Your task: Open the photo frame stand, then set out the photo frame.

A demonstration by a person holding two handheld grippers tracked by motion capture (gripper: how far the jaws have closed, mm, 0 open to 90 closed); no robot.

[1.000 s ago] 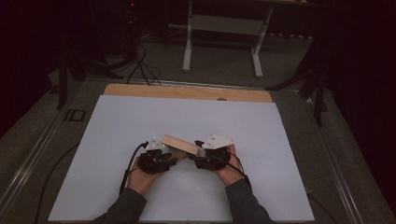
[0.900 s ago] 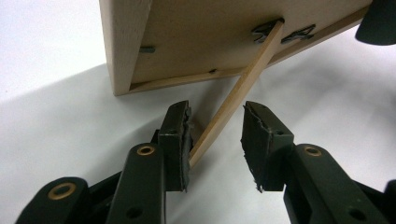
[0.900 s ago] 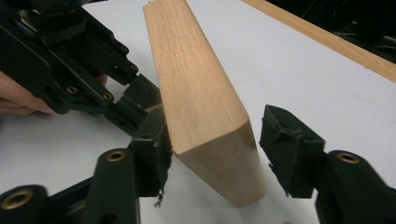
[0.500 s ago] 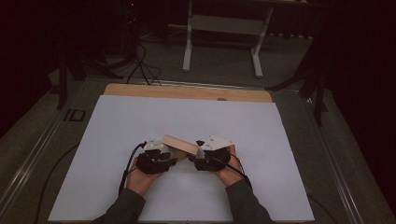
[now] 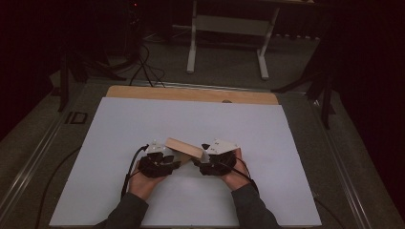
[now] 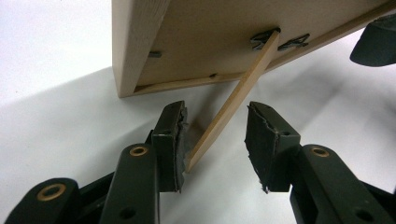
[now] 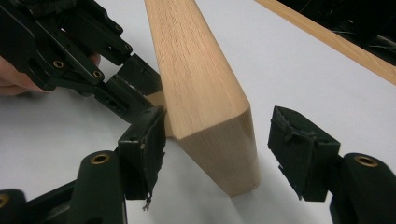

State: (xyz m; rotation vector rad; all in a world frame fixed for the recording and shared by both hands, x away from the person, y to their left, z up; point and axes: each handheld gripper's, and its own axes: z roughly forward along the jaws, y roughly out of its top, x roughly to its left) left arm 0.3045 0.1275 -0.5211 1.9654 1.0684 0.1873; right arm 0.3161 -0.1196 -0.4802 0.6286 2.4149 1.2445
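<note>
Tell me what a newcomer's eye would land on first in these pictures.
First, the light wooden frame, tilted near the front middle of the white table sheet, between the left gripper and the right gripper. Next, in the left gripper view, the thin wooden prop strut slanting down from the frame's back between that gripper's parted jaws. In the right gripper view, the frame's corner stands between jaws that have just been opening, with a gap on one side.

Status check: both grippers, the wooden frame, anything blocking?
Left gripper open around the thin stand strip. Right gripper just opened, jaws clear of the wooden frame. Frame tilted on white table. Nothing blocking.
</note>
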